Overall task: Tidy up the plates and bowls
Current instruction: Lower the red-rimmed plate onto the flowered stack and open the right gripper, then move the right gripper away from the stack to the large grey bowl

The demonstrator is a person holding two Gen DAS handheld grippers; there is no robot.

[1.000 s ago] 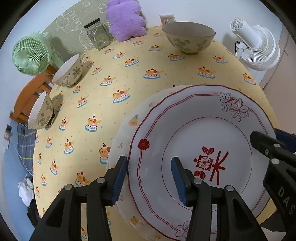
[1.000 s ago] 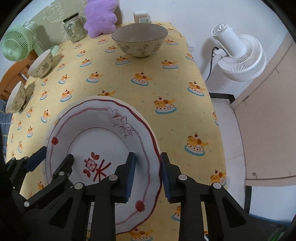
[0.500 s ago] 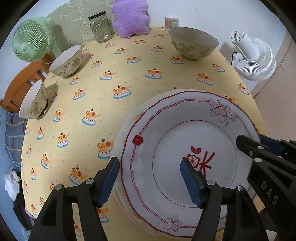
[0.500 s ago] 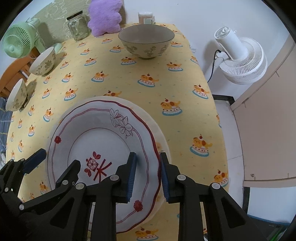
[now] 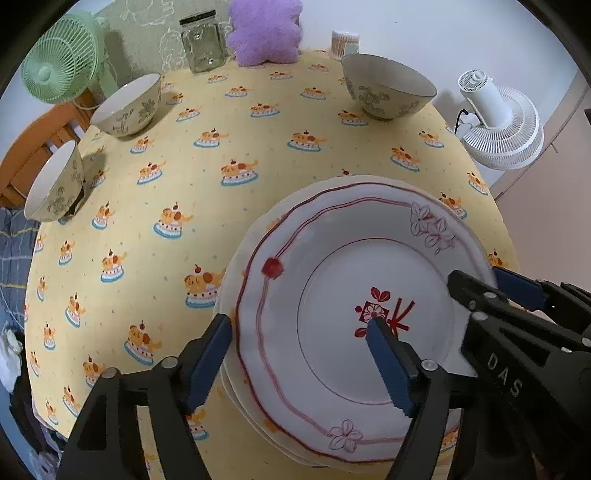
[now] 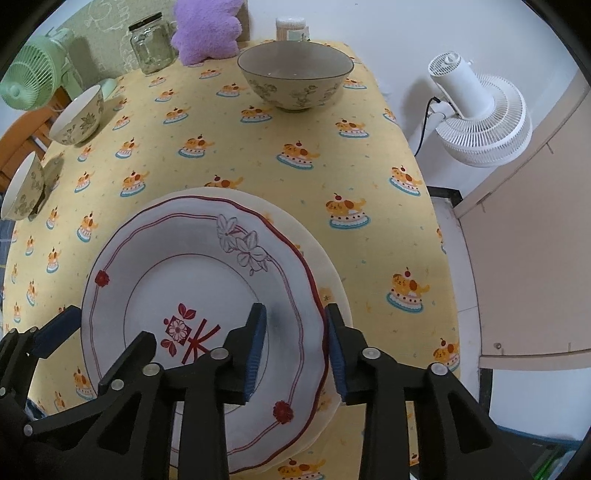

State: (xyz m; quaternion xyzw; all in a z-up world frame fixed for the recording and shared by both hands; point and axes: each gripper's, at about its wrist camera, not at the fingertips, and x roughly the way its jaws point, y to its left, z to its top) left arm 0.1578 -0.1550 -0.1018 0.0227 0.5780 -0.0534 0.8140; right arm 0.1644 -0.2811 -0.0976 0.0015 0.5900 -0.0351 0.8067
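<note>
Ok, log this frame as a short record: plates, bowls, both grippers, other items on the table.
plates: red-rimmed plate on top of a plain plate
bowls: three, apart; big bowl far side, two bowls at left
left gripper: jaws just opened, straddling the rim
right gripper: jaws just opened, straddling the opposite rim
other: glass jar, purple cushion

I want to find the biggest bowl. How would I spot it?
Look to the far end of the yellow cake-print tablecloth, near the white fan. The big flowered bowl stands alone there, wider and greyer inside than the two small white-lined bowls at the left edge.
</note>
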